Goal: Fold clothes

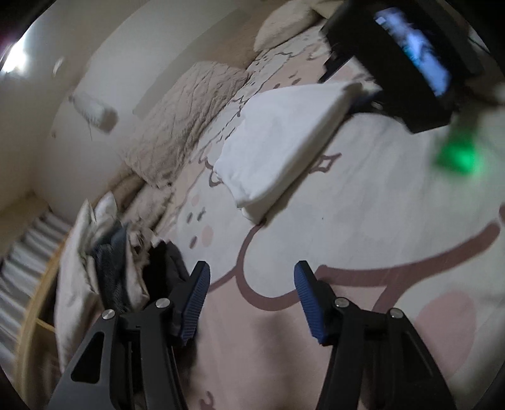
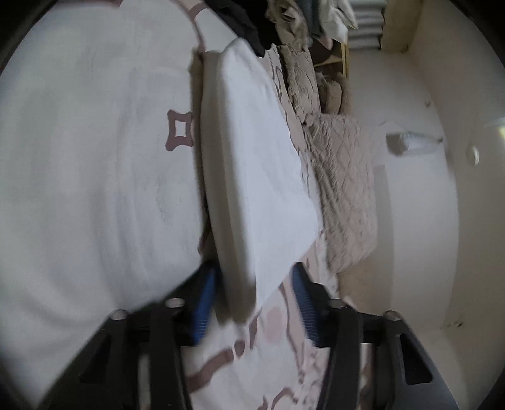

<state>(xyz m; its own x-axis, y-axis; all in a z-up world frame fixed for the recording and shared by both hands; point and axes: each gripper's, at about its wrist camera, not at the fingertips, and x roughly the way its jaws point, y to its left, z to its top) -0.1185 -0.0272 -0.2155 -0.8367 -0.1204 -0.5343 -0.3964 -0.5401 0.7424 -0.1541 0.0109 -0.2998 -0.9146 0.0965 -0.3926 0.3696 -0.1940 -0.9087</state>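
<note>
Lying folded flat on the bedspread (image 1: 363,195), white garment (image 1: 277,138); left gripper (image 1: 251,302) wide, empty; right gripper (image 2: 255,302) loosely straddling its corner.

Left gripper (image 1: 251,299): matte black angular arms with cut-out slots, silver round screws at the pivots, ribbed blue pads (image 1: 197,302) on both fingers. Right gripper (image 2: 254,302): same black frame, silver screws, blue ribbed pads (image 2: 304,306), blurred.

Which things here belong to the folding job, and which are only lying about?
For the job:
- folded white garment, its corner between the right gripper's jaws
- pile of unfolded clothes
- left gripper, empty

Lying about:
- patterned bedspread
- beige quilted pillow
- fluffy cushion
</note>
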